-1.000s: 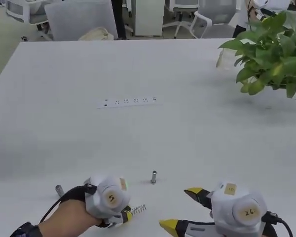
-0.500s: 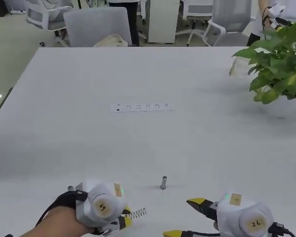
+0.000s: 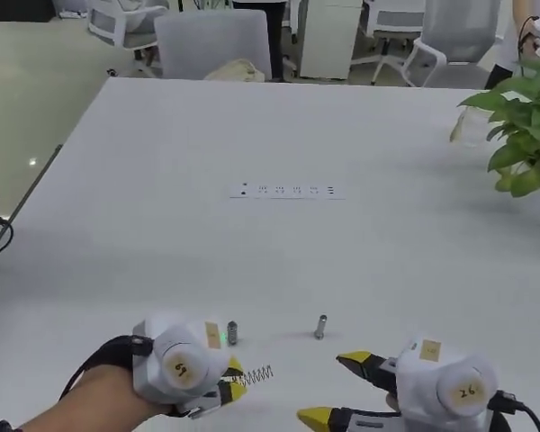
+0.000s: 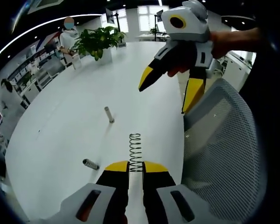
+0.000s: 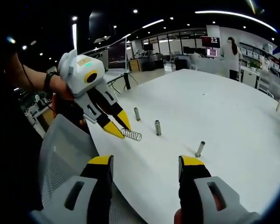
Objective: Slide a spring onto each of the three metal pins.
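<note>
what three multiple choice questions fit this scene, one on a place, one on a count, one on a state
1. Where is the small coiled metal spring?
A) lying loose, untouched
B) pinched at one end by the left gripper
C) dropped on the floor

2. How many short metal pins stand on the white table in the right gripper view?
A) one
B) two
C) three

3. How stand the jaws of the right gripper?
A) open, empty
B) shut on a pin
C) shut on the spring

Answers: 1 B, its yellow jaw tips clamp the spring's near end. 2 C, three stand ahead. 3 A, bare table shows between them.
</note>
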Demonstrator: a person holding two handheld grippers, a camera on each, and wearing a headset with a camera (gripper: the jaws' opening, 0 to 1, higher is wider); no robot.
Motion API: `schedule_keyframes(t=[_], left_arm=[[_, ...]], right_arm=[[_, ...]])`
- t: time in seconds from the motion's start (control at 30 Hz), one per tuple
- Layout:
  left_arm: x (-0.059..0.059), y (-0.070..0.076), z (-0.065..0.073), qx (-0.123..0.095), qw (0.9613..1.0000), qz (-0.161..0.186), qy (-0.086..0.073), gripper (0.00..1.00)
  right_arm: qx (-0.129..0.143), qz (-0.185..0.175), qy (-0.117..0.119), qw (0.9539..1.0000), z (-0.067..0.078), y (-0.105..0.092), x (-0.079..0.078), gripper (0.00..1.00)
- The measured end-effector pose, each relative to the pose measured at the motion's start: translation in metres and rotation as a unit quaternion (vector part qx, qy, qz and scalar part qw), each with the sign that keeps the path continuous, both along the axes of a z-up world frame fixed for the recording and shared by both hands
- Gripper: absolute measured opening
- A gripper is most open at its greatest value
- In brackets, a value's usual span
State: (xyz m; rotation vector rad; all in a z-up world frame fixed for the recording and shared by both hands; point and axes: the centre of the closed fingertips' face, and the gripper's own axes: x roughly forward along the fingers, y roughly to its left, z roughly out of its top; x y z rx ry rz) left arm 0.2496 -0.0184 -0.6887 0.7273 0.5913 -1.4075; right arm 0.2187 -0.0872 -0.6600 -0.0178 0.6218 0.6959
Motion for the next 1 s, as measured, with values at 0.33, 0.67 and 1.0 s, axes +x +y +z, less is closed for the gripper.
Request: schedule_keyframes(t=[0.33,0.67,1.0], left_arm=[[-0.007,0.015,0.014,-0.011,0.9998,0.005,-0.013,0.03],[-0.014,0.02,0.025,-0.018,0.9995,-0.001,-0.027,0.03],[-0.028,0.021,0.03,-0.025,0.9991,-0.015,-0.031,0.03]], right_arm=[[0.012,0.035,-0.001,0.9993,0.002,0.027,0.002,0.51],[0.023,0.067,0.0,0.9975,0.004,0.049,0.0,0.46],[0.03,0.109,-0.007,0.9935,0.009,0.07,-0.003,0.35]])
